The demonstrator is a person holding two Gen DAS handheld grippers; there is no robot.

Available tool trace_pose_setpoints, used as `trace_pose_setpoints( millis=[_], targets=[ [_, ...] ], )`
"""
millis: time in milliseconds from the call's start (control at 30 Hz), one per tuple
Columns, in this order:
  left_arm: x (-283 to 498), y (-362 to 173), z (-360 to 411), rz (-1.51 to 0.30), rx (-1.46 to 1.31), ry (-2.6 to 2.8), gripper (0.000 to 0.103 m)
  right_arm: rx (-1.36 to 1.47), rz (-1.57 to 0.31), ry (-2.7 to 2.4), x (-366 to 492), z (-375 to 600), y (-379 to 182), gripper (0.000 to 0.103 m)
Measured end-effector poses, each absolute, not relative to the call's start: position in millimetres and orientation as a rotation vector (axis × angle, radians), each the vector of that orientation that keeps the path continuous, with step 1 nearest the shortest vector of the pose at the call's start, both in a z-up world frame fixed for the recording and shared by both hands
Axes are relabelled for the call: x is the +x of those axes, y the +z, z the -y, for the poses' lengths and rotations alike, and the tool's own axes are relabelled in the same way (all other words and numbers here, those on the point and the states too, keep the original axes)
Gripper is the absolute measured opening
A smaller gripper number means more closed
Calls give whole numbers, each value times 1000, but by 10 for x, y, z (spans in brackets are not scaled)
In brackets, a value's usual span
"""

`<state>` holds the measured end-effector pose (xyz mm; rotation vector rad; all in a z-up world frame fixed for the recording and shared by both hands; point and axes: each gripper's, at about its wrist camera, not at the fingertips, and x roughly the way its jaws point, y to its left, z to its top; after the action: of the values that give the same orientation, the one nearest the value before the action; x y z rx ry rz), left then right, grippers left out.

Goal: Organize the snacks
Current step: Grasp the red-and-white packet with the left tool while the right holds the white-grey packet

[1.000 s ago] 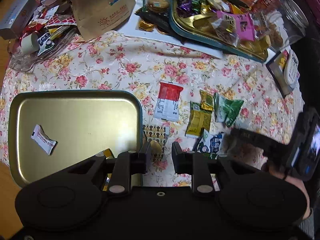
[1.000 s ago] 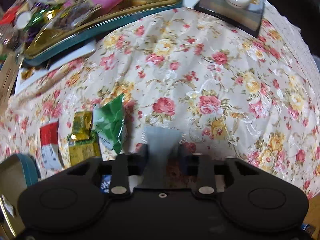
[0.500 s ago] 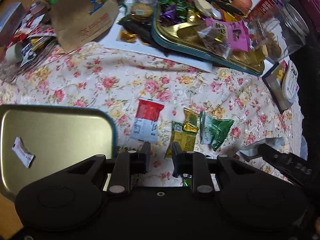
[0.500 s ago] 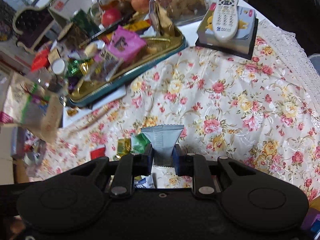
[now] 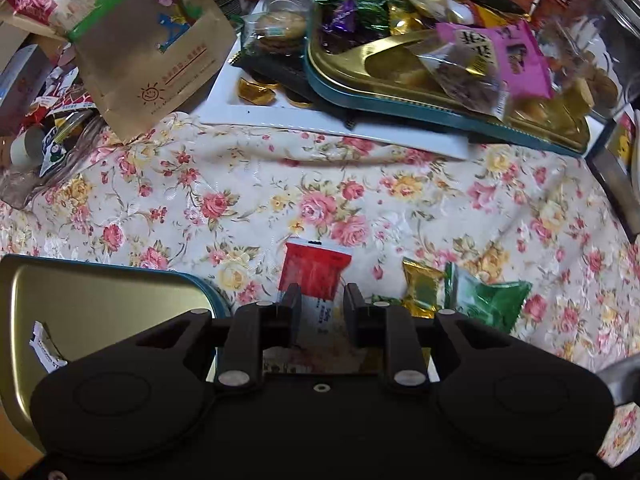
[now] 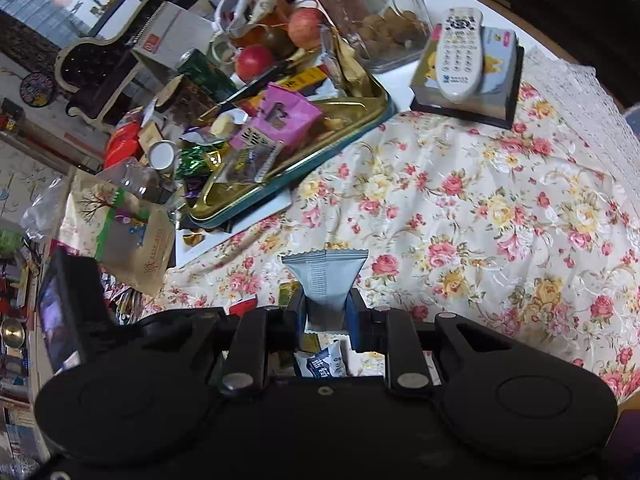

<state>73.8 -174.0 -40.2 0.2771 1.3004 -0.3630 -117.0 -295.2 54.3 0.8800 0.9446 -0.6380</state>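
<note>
My right gripper [image 6: 323, 316] is shut on a grey-blue snack packet [image 6: 325, 276] and holds it above the floral tablecloth. My left gripper [image 5: 319, 308] is open, its fingers either side of the lower end of a red and white packet [image 5: 314, 272] lying on the cloth. To its right lie a gold packet [image 5: 420, 288] and a green packet [image 5: 484, 300]. At the lower left is a gold tray with a teal rim [image 5: 100, 300] holding one white wrapped snack [image 5: 46, 350]. A blue and white packet [image 6: 322, 362] shows under my right gripper.
A second, full gold tray [image 5: 420, 96] of sweets stands at the back on a white board [image 5: 320, 120]. A brown paper bag [image 5: 148, 48] and wrappers crowd the back left. A remote on a box [image 6: 460, 60], a glass jar [image 6: 372, 12] and apples stand at the far right.
My right gripper has lifted the grey-blue packet up off the cloth. My left gripper has moved forward and right, from the tray's edge to over the red and white packet.
</note>
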Motion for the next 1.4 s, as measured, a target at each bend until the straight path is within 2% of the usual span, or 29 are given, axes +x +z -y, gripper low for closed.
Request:
trace_pose_setpoints(
  millis=[367,833,900,967,1067,1300,1400],
  targets=[
    [808,-488,1733,-1324,220,-360,33,850,-937,-598,-1098,2911,605,23],
    [841,-710,1745,-1332,274,-316,35,852,-959,-581,-1119,2861,558,23],
    [828,-720,1776,-1320,285,-314,38,854,-961,-583,-1104,2865,547,23],
    [819,-740,1825,-1315,297,-315,57,856,-962,-584,-1092,2869,539,23],
    [820,-850,1828,-1352,282,-316,65,855,-965,-583,-1086,2872,530,23],
    [838,-893,1825,-1359,267,-303,67,860,-968,-587,-1080,2887,511,23],
    [872,-884,1814,-1372,246,-308,62,862,-967,-589,-1070,2891,507,23]
  ],
)
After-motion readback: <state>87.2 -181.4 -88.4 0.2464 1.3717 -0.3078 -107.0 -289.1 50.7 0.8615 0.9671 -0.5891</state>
